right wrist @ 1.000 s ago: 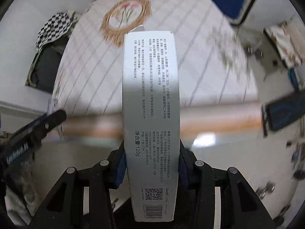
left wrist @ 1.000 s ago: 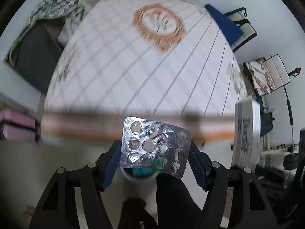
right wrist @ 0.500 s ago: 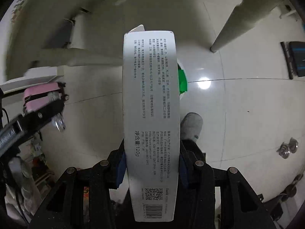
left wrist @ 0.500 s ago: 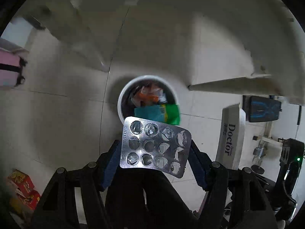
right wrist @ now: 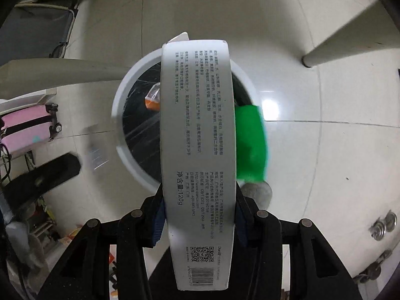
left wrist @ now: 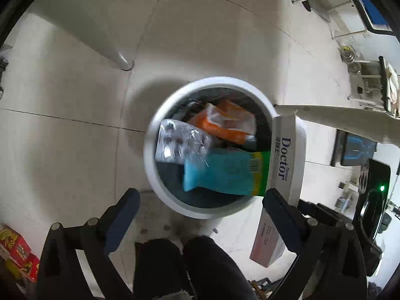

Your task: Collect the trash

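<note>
A round white trash bin [left wrist: 152, 150] stands on the tiled floor below me. In it lie a silver blister pack [left wrist: 180, 142], blurred, an orange wrapper [left wrist: 225, 122] and a teal and green packet [left wrist: 225, 172]. My left gripper [left wrist: 200, 200] is open and empty just above the bin's near rim. My right gripper [right wrist: 198, 215] is shut on a long white toothpaste box [right wrist: 198, 135], held over the bin [right wrist: 120, 105]. The box also shows in the left wrist view [left wrist: 287, 155] at the bin's right rim.
White table legs [left wrist: 110, 50] stand on the floor near the bin. A pink suitcase [right wrist: 25, 127] and clutter lie to the left in the right wrist view. Red boxes [left wrist: 15, 247] sit at the lower left. A grey shoe [right wrist: 257, 192] is by the bin.
Both grippers swung from the tabletop down to the bin. The left gripper opened and let go of the blister pack, which now lies in the bin. The right gripper still holds the box.
</note>
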